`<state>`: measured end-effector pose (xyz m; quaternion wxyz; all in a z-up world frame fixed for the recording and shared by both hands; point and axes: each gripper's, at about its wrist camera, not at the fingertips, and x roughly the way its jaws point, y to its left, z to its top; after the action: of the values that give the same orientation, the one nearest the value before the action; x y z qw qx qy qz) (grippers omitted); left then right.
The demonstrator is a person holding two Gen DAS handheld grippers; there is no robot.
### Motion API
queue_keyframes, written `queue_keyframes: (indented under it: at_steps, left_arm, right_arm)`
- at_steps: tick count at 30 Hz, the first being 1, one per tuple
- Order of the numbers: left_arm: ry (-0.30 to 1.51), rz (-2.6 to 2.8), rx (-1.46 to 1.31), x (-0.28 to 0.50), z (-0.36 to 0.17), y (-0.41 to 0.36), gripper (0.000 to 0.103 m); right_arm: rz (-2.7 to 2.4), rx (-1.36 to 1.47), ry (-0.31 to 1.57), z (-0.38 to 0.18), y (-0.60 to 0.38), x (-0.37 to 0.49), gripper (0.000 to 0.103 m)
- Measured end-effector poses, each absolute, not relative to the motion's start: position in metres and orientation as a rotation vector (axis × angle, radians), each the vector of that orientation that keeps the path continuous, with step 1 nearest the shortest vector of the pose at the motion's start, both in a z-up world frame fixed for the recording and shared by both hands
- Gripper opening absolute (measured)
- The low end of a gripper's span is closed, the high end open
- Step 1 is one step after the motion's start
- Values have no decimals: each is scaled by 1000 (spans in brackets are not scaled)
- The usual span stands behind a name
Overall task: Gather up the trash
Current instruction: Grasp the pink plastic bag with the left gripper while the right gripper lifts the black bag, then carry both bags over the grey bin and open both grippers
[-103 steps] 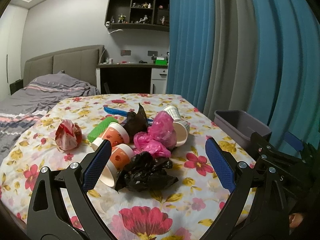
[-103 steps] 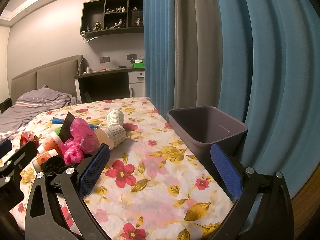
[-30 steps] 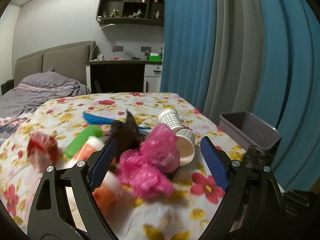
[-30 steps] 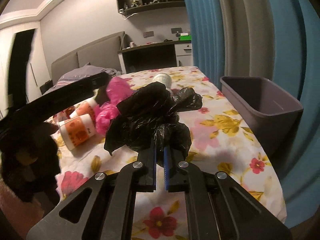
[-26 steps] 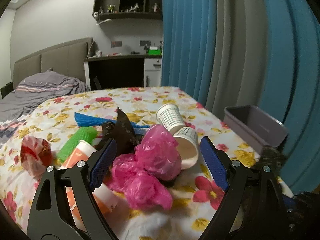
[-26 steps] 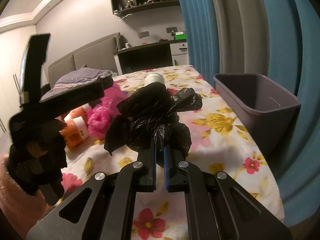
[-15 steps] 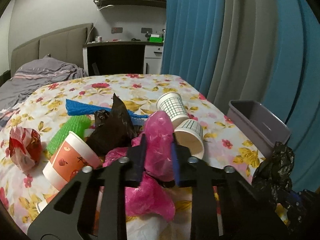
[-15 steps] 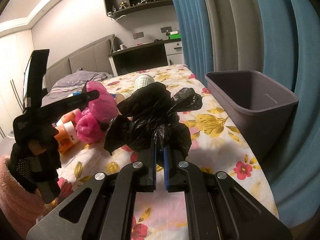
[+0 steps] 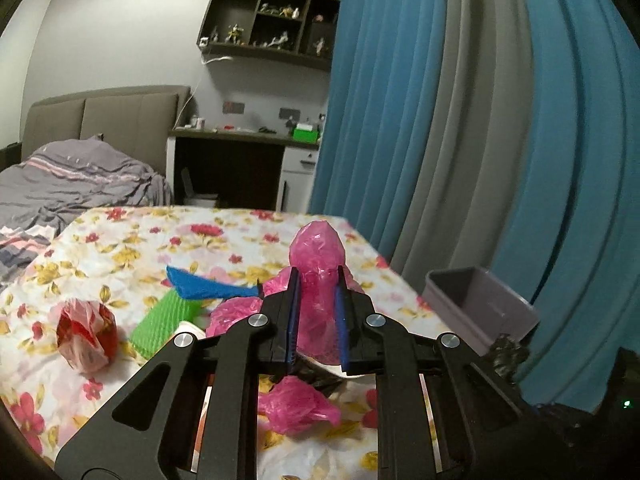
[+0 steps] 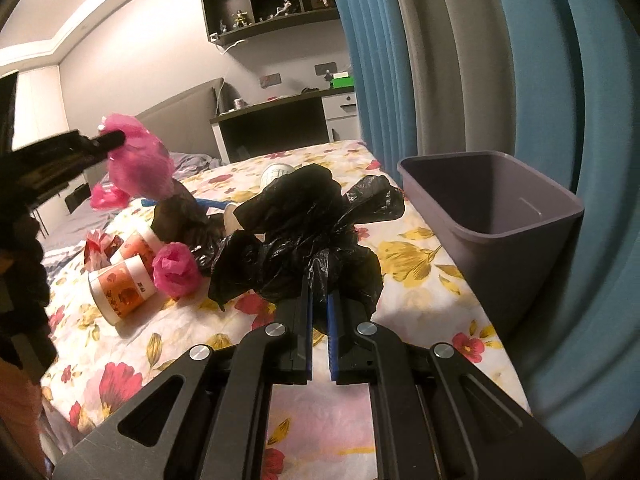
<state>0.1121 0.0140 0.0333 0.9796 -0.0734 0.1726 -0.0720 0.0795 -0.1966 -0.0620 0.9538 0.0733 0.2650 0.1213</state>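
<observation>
While the left tool (image 9: 316,300) pinches a pink bag (image 9: 318,256) between its pads, lifted above the floral bench (image 9: 120,248), the right tool (image 10: 318,300) clamps a crumpled black bag (image 10: 308,224). Ahead and to the right of both tools stands a grey bin (image 10: 496,200). Left of the right tool, cups (image 10: 120,284) and another pink wad (image 10: 174,270) lie on the bench.

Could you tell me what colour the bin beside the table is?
The bin is greyish purple, clearest in the right wrist view.
</observation>
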Motion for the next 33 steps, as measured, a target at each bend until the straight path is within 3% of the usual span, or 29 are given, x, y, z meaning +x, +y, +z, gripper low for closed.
queue_keyframes:
  at_steps: [16, 33]
  left_arm:
    - [328, -333, -71, 120, 49, -74, 15]
    - [359, -554, -19, 206, 23, -205, 15]
  right_arm:
    - [100, 169, 441, -35, -251, 90, 7]
    - [-97, 178, 387, -31, -332, 151, 7]
